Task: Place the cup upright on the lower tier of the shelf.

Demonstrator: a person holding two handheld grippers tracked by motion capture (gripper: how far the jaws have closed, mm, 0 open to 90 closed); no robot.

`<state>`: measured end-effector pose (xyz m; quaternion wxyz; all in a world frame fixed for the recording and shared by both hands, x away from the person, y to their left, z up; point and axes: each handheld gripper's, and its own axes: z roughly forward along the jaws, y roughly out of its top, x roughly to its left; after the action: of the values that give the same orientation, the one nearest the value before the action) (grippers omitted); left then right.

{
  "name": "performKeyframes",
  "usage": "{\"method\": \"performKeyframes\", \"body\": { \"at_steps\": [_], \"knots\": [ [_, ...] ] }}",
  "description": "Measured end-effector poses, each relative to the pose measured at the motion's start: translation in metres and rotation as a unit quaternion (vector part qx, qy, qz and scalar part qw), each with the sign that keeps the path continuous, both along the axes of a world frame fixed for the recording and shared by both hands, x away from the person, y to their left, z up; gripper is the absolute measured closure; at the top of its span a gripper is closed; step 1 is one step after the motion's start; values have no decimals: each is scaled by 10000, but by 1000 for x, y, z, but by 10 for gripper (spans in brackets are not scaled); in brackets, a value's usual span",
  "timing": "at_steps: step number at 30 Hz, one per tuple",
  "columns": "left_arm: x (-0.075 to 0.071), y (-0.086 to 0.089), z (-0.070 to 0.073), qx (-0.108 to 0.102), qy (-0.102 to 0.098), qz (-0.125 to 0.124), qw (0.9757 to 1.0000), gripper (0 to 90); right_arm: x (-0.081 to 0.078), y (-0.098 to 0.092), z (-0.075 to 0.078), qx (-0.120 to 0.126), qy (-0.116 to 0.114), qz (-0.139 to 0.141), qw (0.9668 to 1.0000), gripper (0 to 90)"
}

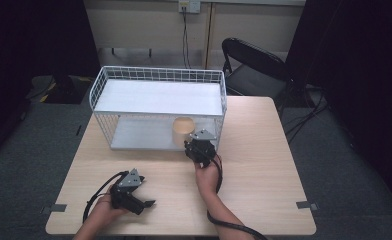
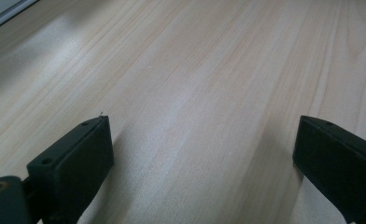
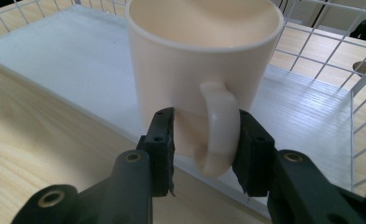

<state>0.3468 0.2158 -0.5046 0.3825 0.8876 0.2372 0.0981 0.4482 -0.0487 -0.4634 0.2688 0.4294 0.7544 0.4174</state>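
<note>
Two claws: right claw (image 3: 207, 151) clamps the mug (image 3: 204, 60) handle; left claw (image 2: 200, 154) gapes wide, holding nothing.

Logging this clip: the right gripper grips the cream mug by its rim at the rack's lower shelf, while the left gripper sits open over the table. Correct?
Not quite. The right gripper holds the cream mug by its handle, not its rim, as the right gripper view shows. The rest stands: lower shelf, left gripper open over the table.

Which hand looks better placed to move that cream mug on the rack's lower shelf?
The right. Its gripper has fingers either side of the mug handle. The left gripper rests open over bare table, well away from the rack.
</note>
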Motion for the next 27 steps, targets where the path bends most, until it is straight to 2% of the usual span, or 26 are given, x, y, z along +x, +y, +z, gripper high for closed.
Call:
{"method": "performKeyframes", "body": {
  "at_steps": [7, 11, 12, 14, 19, 27],
  "knots": [
    [0, 0, 0, -1, 0, 1, 10000, 46, 4, 10, 1, -60, -140, -123, 9998, 588],
    [0, 0, 0, -4, 1, 5, 10000, 46, 7, 12, -1, -85, -102, -141, 9998, 563],
    [0, 0, 0, -7, -1, 1, 10000, 46, 6, 12, -1, -158, -119, -120, 9997, 510],
    [0, 0, 0, -3, 2, 3, 10000, 46, 6, 11, -1, -169, -126, -124, 9997, 490],
    [0, 0, 0, -3, 1, 3, 10000, 46, 4, 4, 2, -76, -18, -42, 10000, 387],
    [0, 0, 0, -1, 0, 1, 10000, 46, -1, -6, 10, 42, 90, 42, 9999, 292]
  ]
}}
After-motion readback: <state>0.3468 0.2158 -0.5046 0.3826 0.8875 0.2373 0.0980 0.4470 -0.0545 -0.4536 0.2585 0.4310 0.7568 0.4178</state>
